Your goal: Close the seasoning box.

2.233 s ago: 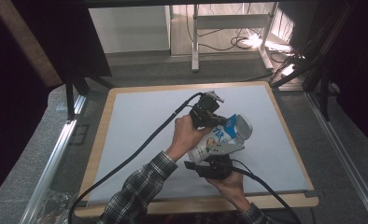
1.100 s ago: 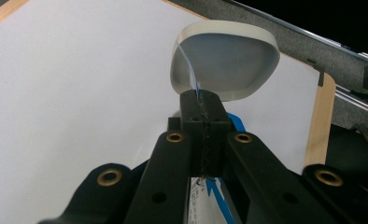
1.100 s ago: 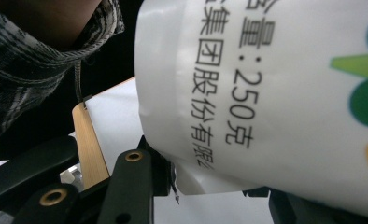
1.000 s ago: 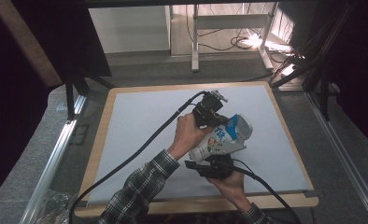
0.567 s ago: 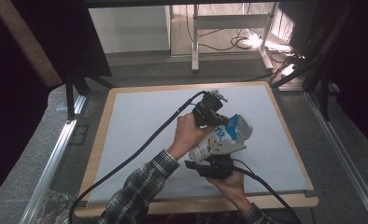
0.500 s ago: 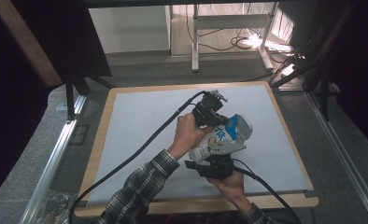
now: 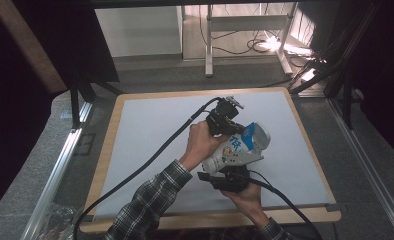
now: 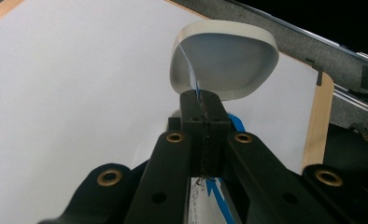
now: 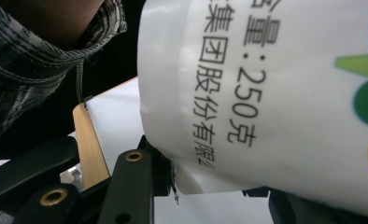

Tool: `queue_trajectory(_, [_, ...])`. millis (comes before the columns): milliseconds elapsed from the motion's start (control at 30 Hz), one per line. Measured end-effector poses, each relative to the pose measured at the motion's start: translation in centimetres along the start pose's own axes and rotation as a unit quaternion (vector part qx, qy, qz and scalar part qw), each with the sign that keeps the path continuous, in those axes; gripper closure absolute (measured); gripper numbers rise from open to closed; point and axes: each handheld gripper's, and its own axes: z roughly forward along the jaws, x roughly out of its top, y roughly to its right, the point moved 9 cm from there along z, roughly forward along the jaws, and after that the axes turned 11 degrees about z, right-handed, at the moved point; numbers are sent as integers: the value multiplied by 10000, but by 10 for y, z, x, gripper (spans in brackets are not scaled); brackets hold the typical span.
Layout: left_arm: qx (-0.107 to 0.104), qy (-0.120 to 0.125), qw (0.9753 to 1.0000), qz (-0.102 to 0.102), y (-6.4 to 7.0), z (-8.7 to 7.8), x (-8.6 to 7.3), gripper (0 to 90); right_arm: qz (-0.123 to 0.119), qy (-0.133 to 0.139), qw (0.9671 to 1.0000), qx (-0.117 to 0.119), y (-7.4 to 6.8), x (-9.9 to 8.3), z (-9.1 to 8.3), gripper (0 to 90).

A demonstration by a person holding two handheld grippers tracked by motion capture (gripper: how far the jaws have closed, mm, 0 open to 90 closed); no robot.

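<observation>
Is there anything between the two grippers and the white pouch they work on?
Nothing visible. The left gripper is shut on the white pouch near its base, and the right gripper grips its other end.

Pouch (image 7: pixel 237 149) above the table (image 7: pixel 150 130), between left gripper (image 7: pixel 224 120) behind and right gripper (image 7: pixel 227 179) in front.

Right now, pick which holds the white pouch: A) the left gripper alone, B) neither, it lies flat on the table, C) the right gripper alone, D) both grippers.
D: the left gripper is shut on the white pouch near its bottom, and the right gripper clamps its other end.
</observation>
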Motion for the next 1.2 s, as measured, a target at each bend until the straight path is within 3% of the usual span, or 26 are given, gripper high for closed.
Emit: queue_trajectory(1200, [-63,-91,9999,-66,-2,0,-1,900,-52,37,10000,12,-4,3,-1,627])
